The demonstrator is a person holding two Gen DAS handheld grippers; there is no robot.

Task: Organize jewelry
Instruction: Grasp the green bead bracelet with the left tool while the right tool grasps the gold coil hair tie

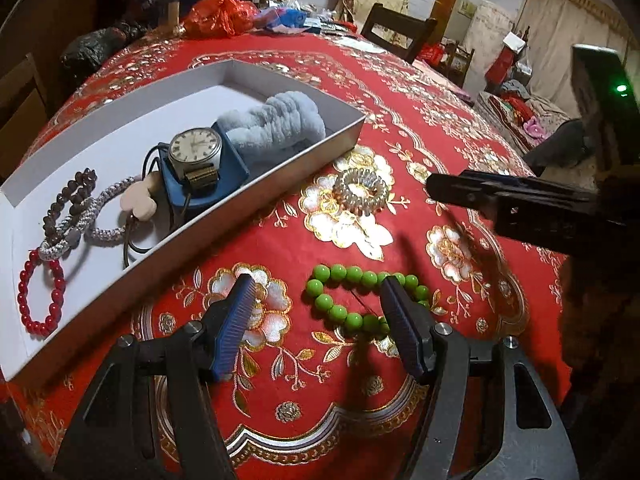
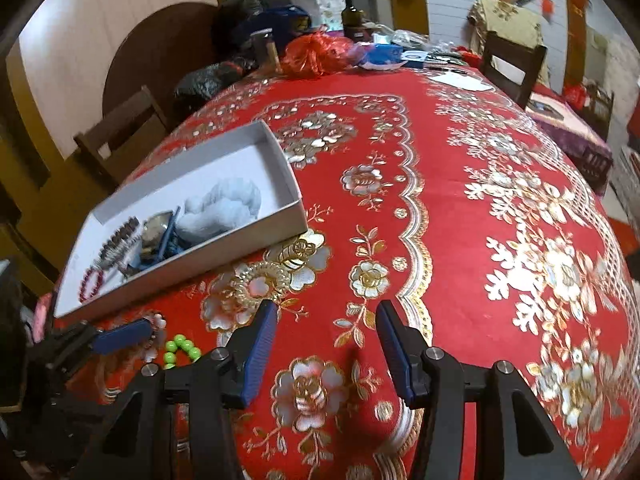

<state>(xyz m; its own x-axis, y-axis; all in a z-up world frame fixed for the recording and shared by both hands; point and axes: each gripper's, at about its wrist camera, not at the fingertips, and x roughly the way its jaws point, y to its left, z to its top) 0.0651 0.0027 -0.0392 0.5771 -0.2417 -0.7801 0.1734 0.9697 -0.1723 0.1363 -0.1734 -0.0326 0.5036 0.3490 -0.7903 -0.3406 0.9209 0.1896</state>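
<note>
**Jewelry mostly boxed, two pieces still out**

Green bead bracelet (image 1: pixel 360 300) lies flat on the red-clothed surface (image 1: pixel 440 128) just outside the white box's (image 1: pixel 256 216) long side, an elongated loop whose long axis runs roughly along that side. The gold spiral ring (image 1: pixel 362 191) sits beyond it, near the box's corner. Inside the box already: watch (image 1: pixel 195 151), red bead bracelet (image 1: pixel 42 298), dark beads (image 1: pixel 72 200), braided bands (image 1: pixel 86 220) and a blue scrunchie (image 1: pixel 276 122). The left tool (image 1: pixel 316 300) hovers spread, one finger over the green beads, pinching nothing. The right tool (image 2: pixel 326 330) is spread too, empty over bare cloth.
</note>
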